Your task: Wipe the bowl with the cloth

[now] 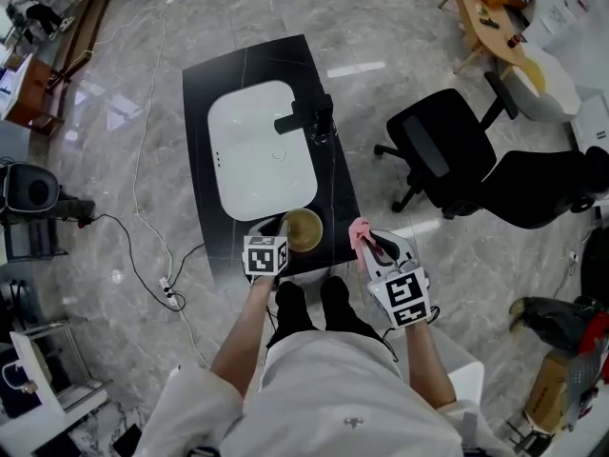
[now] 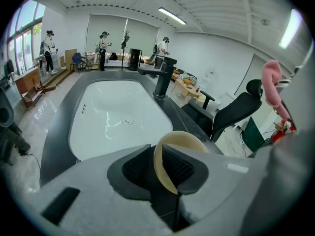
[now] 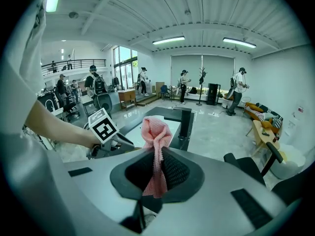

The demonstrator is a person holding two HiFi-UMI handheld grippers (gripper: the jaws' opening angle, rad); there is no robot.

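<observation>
Left gripper (image 2: 156,163) jaws slightly spread, bowl (image 2: 189,139) rim between them, close against right pad, small gap at left pad. Right gripper (image 3: 156,168) jaws pinch pink cloth (image 3: 156,132), top bunched above pads, tail hanging below. Bowl sits at near edge of black counter (image 1: 205,93), just beside white sink (image 2: 118,117). Faucet (image 2: 162,80) on sink's far right side. Right gripper held off counter, right of bowl.

cloth pinched in our right gripper
our right gripper (image 3: 156,156) has its jaws closed on a pink cloth (image 3: 156,132), which bunches up above them and hangs down below. at the left we see our left gripper (image 3: 118,141) with its marker cube, and beyond it a black counter (image 3: 158,112) with a faucet (image 3: 184,122).
</observation>
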